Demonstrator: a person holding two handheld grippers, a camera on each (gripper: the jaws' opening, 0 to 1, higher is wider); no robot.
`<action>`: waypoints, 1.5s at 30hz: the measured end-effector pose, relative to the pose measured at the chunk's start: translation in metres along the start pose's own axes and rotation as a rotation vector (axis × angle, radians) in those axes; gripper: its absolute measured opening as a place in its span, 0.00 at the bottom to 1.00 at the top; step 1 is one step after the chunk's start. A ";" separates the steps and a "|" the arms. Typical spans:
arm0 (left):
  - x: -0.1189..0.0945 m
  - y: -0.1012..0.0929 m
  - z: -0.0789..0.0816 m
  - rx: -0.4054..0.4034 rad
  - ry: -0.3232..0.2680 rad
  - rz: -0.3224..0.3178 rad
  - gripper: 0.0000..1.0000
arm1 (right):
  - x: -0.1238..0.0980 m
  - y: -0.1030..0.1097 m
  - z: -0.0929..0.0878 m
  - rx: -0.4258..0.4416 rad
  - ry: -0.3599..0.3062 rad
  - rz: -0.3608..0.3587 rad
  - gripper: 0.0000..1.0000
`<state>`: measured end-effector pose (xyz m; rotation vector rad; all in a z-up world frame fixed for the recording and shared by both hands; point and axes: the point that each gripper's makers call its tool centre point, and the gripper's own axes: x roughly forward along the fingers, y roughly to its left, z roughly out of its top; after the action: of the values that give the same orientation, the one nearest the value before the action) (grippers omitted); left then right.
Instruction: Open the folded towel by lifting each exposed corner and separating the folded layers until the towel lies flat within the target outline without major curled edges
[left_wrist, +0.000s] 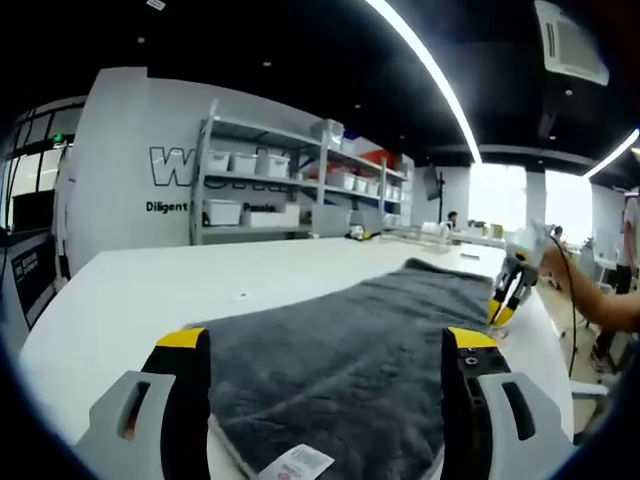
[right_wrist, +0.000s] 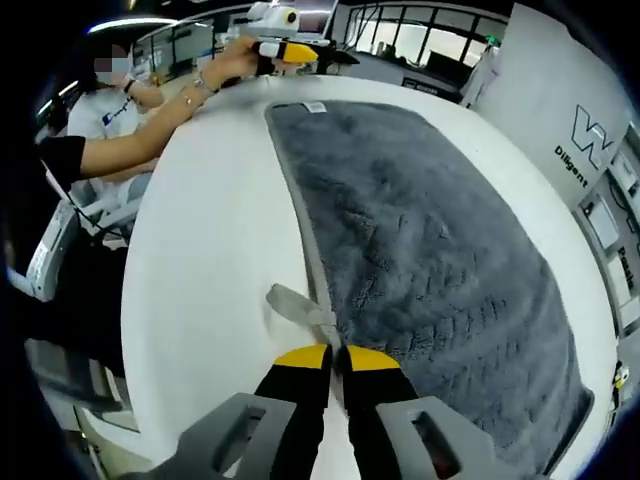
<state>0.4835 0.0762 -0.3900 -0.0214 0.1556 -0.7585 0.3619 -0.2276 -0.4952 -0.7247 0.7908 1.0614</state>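
A dark grey towel (left_wrist: 370, 330) lies spread on the white table (left_wrist: 150, 290). Its white label (left_wrist: 300, 462) is at the near corner. My left gripper (left_wrist: 327, 345) stands open just above that near end, its jaws wide apart on either side of the cloth. In the right gripper view the towel (right_wrist: 440, 260) runs away from me. My right gripper (right_wrist: 337, 357) is shut on its near hem, beside a grey hanging loop (right_wrist: 290, 302). The right gripper (left_wrist: 508, 292) also appears at the towel's far right corner. The left gripper (right_wrist: 288, 48) appears, hand-held, past the label (right_wrist: 315, 106).
Metal shelves (left_wrist: 270, 185) with white bins stand against the wall behind the table. A seated person (right_wrist: 95, 150) reaches over the table's edge (right_wrist: 150, 260). Bare white tabletop lies to the left of the towel (left_wrist: 120, 300). More tables and people are far back on the right.
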 end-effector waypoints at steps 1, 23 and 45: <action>0.000 0.000 -0.001 -0.002 0.004 0.000 0.94 | 0.000 0.000 0.000 0.001 0.000 0.000 0.01; 0.001 0.000 -0.009 0.005 0.055 -0.004 0.94 | -0.055 -0.088 0.093 0.369 -0.620 -0.400 0.77; -0.004 -0.027 -0.031 0.041 0.126 -0.046 0.90 | -0.028 -0.125 0.096 0.579 -0.582 -0.523 0.99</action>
<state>0.4579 0.0602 -0.4182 0.0622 0.2599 -0.8095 0.4909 -0.2009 -0.4045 -0.0886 0.3348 0.4762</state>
